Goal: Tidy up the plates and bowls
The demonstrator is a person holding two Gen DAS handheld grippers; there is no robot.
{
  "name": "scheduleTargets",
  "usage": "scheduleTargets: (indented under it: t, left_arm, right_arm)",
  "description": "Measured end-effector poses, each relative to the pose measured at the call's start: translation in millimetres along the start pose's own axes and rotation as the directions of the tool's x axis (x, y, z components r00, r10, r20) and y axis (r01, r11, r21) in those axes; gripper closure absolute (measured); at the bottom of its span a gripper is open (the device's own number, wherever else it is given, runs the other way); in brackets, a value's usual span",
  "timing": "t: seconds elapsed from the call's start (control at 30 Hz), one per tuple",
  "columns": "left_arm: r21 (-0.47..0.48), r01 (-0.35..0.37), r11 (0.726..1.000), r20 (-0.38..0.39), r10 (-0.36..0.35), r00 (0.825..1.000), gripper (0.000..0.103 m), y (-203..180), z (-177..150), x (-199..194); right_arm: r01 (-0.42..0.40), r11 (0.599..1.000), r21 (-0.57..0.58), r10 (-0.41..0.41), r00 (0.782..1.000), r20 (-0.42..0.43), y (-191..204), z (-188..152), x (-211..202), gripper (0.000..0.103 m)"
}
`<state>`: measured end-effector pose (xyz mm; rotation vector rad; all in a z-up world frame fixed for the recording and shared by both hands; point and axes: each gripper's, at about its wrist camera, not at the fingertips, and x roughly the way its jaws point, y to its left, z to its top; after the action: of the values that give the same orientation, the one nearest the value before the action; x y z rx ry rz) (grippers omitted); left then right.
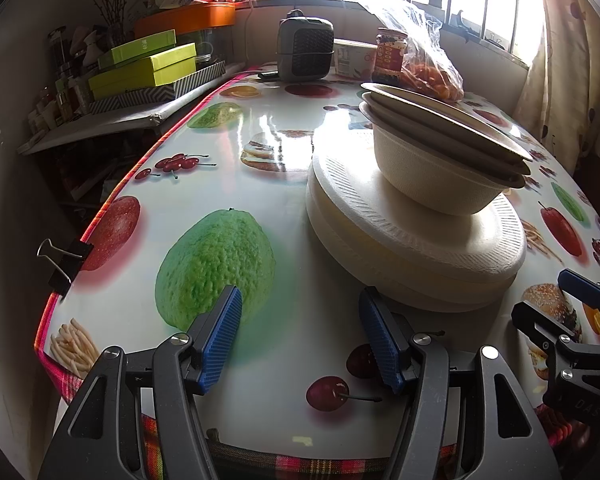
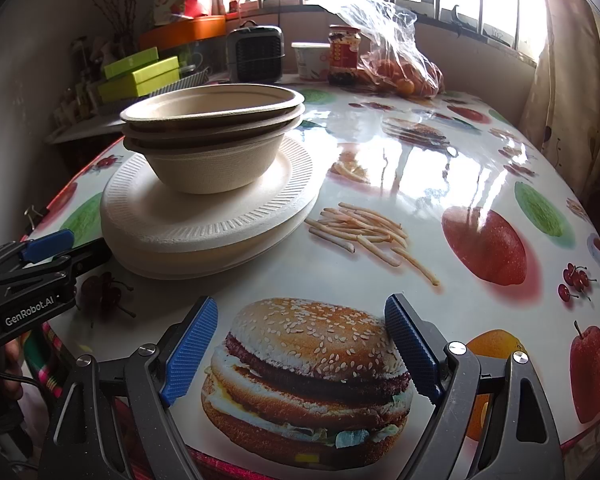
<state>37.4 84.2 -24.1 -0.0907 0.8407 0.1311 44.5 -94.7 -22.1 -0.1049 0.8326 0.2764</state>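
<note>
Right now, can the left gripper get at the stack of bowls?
Probably yes. The left gripper is open and empty, and the bowls sit on the plates just ahead to its right, with only bare tablecloth between.

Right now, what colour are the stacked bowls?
Light beige bowls, clearest in the right wrist view.

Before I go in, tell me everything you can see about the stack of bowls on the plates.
The stack of bowls is three nested beige bowls of what looks like molded fibre pulp, matte, with rolled rims and round sloped walls. The top one looks empty. They sit upright, slightly askew, on the stack of white ribbed-rim plates, toward its far side. Only the top plate touches them; both grippers are open and clear of the stack.
</note>
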Motion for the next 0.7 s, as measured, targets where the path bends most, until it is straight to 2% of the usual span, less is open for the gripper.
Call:
scheduleTargets:
  t: [0.7]
  left_arm:
    - [0.0, -0.001, 1.0, 0.002, 0.001, 1.0, 0.038, 0.5, 0.1, 1.1]
  right_arm:
    - [0.001, 1.0, -0.001, -0.001, 1.0, 0.001, 0.1, -0.6, 0.2, 0.016]
